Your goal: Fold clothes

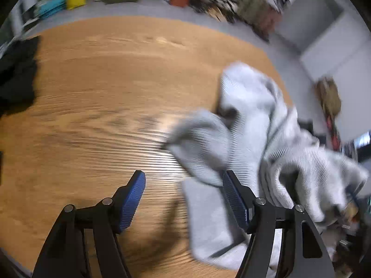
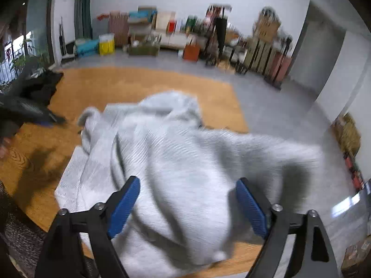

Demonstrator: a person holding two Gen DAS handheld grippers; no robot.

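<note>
The left gripper (image 1: 184,195) hangs over the wooden worktop (image 1: 97,88) with its jaws spread wide and nothing pinched between them; its right finger (image 1: 234,199) touches, or sits just in front of, a fold of the pale grey sweater (image 1: 252,134), and blur makes it hard to tell which. The right gripper (image 2: 188,205) is likewise spread wide, its blue pads (image 2: 124,208) to either side of a raised hump of the sweater (image 2: 185,162) without closing on it.

The sweater lies crumpled on the right part of the worktop, one flat piece spread near the front edge and a bunched sleeve-like fold lifted above it. In the right wrist view it runs from the near edge toward the middle, its lower part cut off by the gripper frame.

Farther off, a dark garment (image 1: 16,74) sits at the left edge of the worktop, partly out of frame. At the left rim of the right wrist view, a dark blurred shape (image 2: 25,111), apparently the other gripper, reaches in. Beyond the worktop, boxes and a yellow bin (image 2: 106,44) line the far wall, all smeared by motion blur.
</note>
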